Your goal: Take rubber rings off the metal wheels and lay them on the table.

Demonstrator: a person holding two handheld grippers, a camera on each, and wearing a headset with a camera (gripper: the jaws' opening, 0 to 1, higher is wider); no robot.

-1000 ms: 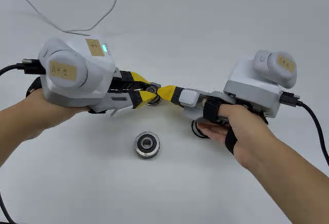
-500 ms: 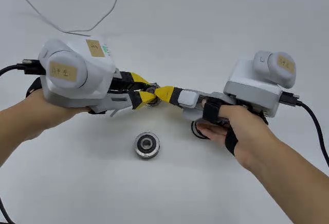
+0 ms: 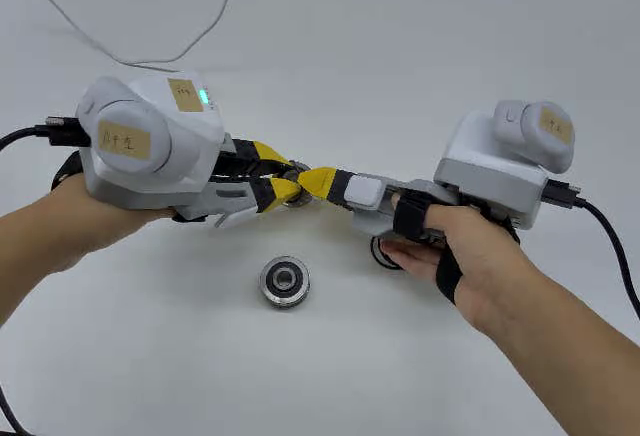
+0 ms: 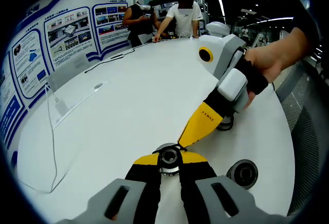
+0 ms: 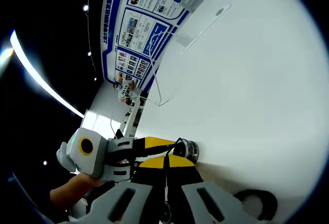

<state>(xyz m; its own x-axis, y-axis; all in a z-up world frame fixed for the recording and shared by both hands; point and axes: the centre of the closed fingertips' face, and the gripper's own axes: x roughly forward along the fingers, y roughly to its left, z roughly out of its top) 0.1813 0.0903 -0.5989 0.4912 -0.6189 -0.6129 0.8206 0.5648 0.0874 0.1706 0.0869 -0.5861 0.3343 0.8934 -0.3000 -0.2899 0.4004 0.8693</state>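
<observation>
1. Left tongs [image 3: 283, 178] clenched on a metal wheel [image 4: 169, 158], prob. as a steady anchor to pull vs
2. Right tongs [image 3: 318, 182] closed tip-to-tip, meeting wheel from opp. side; seem to nip its rubber ring [image 5: 177, 143] at the edge, prob. to peel it off
3. One loose ring [image 3: 385, 253] lies on worktop [image 3: 400, 76] under right hand [image 3: 455, 256]; 2nd wheel [image 3: 285, 282], dark-rimmed so likely ring on, sits nearby, apart

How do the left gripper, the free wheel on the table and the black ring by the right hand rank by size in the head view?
1. left gripper: largest, though nearest the camera.
2. free wheel.
3. black ring: partly hidden under the right hand, so unsure against the wheel.
</observation>
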